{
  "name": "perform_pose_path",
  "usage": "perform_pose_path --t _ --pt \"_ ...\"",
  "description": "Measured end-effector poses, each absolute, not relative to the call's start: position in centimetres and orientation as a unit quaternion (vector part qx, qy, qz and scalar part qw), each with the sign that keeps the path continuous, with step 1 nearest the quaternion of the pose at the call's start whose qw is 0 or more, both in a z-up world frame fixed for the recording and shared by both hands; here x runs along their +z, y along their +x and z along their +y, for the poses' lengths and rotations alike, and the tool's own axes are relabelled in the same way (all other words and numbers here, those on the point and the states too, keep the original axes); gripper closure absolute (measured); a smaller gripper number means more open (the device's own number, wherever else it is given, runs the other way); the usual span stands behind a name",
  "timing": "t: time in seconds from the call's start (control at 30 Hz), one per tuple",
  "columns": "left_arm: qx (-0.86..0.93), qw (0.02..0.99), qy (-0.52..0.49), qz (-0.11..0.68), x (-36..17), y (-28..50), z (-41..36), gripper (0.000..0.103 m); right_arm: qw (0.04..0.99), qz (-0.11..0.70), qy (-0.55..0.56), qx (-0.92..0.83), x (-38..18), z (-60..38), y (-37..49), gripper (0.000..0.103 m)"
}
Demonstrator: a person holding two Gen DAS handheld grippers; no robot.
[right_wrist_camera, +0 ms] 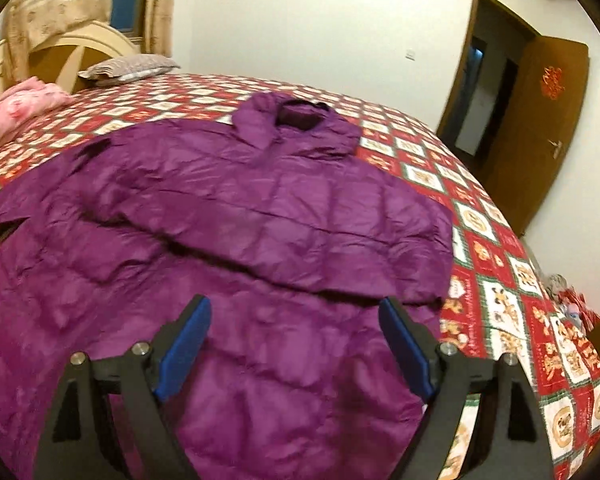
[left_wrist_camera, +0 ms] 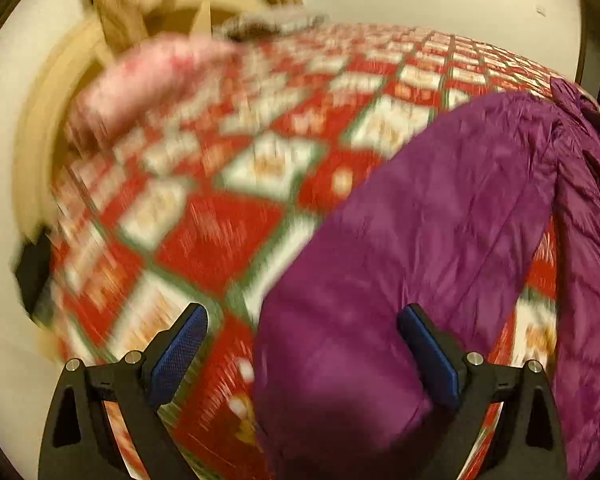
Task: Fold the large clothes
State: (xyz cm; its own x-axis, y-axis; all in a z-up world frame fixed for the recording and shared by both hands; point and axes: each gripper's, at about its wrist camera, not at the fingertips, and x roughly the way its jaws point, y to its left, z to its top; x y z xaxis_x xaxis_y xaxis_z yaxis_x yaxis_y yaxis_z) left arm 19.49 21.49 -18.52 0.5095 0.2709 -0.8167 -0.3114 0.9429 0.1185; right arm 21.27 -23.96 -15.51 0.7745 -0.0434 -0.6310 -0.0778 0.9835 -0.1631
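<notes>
A large purple quilted jacket [right_wrist_camera: 260,208] lies spread on the red checked bedspread [right_wrist_camera: 500,248], collar toward the far side, with one sleeve folded across its chest. My right gripper [right_wrist_camera: 296,316] hovers over the jacket's lower part, jaws wide apart, blue pads [right_wrist_camera: 184,344] bare and nothing between them. In the blurred left wrist view a purple sleeve [left_wrist_camera: 400,240] runs from the right down toward the camera. My left gripper [left_wrist_camera: 302,326] stands open above the sleeve's end, its pads [left_wrist_camera: 432,356] not pressing on the fabric.
A pink folded blanket [right_wrist_camera: 20,104] and a grey pillow [right_wrist_camera: 128,68] lie at the head of the bed, against a cream headboard [right_wrist_camera: 84,46]. A brown wooden door [right_wrist_camera: 536,128] stands open at the right. Bare bedspread [left_wrist_camera: 220,184] stretches left of the sleeve.
</notes>
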Motion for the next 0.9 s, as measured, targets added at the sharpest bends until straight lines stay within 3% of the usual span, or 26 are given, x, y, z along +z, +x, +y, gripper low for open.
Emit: perform_pose_path --t 0.03,0.1,0.17,0.37,0.57,0.9 --pt "0.154 0.869 -0.044 0.468 -19.1 19.4 22.1 0.006 0.939 0.333 -0.091 0.012 -15.4 -23.7 21.2 0.015" --pt "0.153 0.88 -0.044 0.448 -19.1 19.6 21.9 0.025 0.939 0.33 -0.094 0.018 -15.2 -23.1 21.2 0.015" --pt "0.143 0.888 -0.04 0.435 -18.4 20.1 21.5 0.092 0.941 0.324 -0.1 0.017 -15.0 -22.9 20.8 0.015" --pt "0.173 0.924 0.019 0.34 -10.6 21.7 18.4 0.093 0.946 0.314 -0.086 0.0 -14.4 -24.2 20.0 0.015" --pt "0.084 0.956 0.1 0.262 -2.9 24.6 8.2 0.094 0.947 0.316 -0.042 -0.034 -13.9 -27.6 20.5 0.015" --pt "-0.089 0.95 0.173 0.243 -4.4 27.3 -11.7 0.094 0.942 0.327 0.012 -0.072 -14.5 -32.8 19.8 0.015"
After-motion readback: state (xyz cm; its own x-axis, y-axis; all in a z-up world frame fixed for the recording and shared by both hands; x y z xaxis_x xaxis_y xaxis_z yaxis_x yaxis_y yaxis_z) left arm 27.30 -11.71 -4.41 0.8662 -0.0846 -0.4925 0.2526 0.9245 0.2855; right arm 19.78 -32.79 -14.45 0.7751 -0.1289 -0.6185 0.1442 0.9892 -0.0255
